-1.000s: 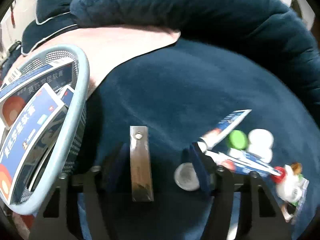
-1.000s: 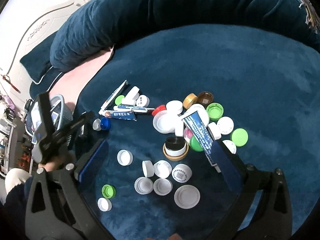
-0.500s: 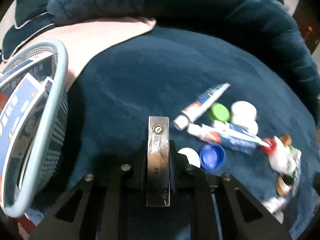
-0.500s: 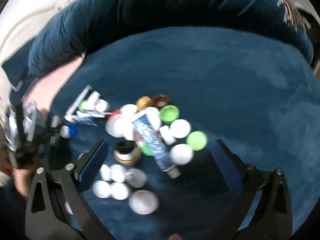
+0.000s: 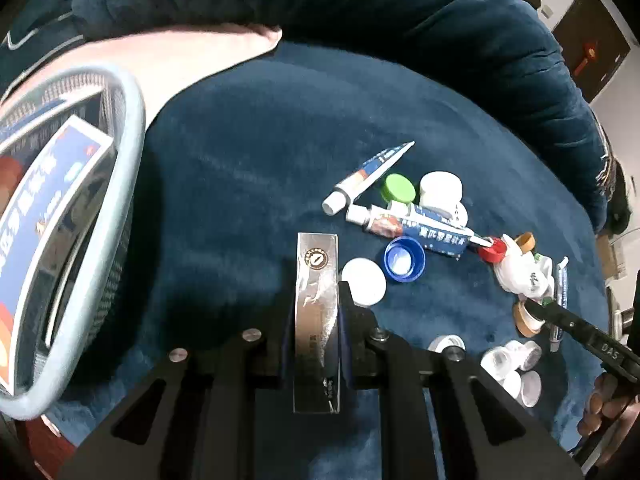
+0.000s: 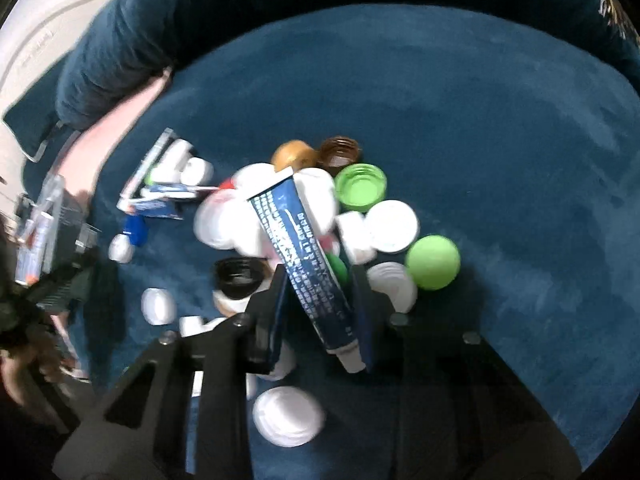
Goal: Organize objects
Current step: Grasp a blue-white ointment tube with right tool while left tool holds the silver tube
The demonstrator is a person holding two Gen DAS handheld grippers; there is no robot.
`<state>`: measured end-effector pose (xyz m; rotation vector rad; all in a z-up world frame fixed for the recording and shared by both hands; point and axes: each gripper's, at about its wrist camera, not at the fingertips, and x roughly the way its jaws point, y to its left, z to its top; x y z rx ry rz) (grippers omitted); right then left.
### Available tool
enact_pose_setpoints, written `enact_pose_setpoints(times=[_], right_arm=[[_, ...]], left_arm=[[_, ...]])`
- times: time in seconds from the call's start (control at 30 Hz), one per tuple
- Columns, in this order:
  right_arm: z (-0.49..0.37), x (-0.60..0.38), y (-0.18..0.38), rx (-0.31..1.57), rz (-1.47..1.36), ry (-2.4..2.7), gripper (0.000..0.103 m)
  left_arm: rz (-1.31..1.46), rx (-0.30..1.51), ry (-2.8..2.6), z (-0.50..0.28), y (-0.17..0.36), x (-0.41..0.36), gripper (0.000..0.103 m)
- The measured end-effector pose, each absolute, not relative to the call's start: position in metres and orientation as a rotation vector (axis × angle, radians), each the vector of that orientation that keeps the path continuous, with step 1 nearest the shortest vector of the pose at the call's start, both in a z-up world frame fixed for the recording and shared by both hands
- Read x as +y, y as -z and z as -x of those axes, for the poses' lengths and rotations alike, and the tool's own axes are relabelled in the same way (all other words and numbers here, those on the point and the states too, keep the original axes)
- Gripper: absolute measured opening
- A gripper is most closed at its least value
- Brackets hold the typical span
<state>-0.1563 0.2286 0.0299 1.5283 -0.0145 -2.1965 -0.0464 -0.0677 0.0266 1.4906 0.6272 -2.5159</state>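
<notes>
A silver box (image 5: 316, 312) sat clamped in the left gripper (image 5: 316, 320) beside a basket (image 5: 120, 208), while the right gripper (image 6: 320, 300), blurred, apparently had closed its jaws on a blue tube (image 6: 304, 264) above scattered caps (image 6: 288, 416).

The left gripper (image 5: 317, 312), open a second ago around the silver box (image 5: 317, 304), closed on it. The right gripper (image 6: 320, 300), formerly spread wide above the caps, closed on the blue tube (image 6: 300, 256) and lifted its near end.
</notes>
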Motion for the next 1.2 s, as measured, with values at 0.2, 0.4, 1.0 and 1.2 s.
enact_pose_setpoints(times=[0.2,0.4,1.0,1.2], right_arm=[[0.133,0.232,-0.056,-0.149,-1.456,2.167,0.030],[0.125,0.209,-0.064,-0.146,-1.431,2.124,0.030],[0.118,0.127,-0.082,-0.157,-1.417,1.994,0.030],[0.118,0.118,-0.060,-0.075,-1.478,1.974,0.038]], left_arm=[[-1.492,0.634,2.562,0.039,-0.035,-0.064,0.018],[-1.491,0.622,2.578,0.033,-0.041,-0.065,0.018],[-1.363,0.597,2.650,0.003,-0.097,-0.101,0.018],[-1.396,0.630,2.648,-0.001,-0.086,-0.108,0.018]])
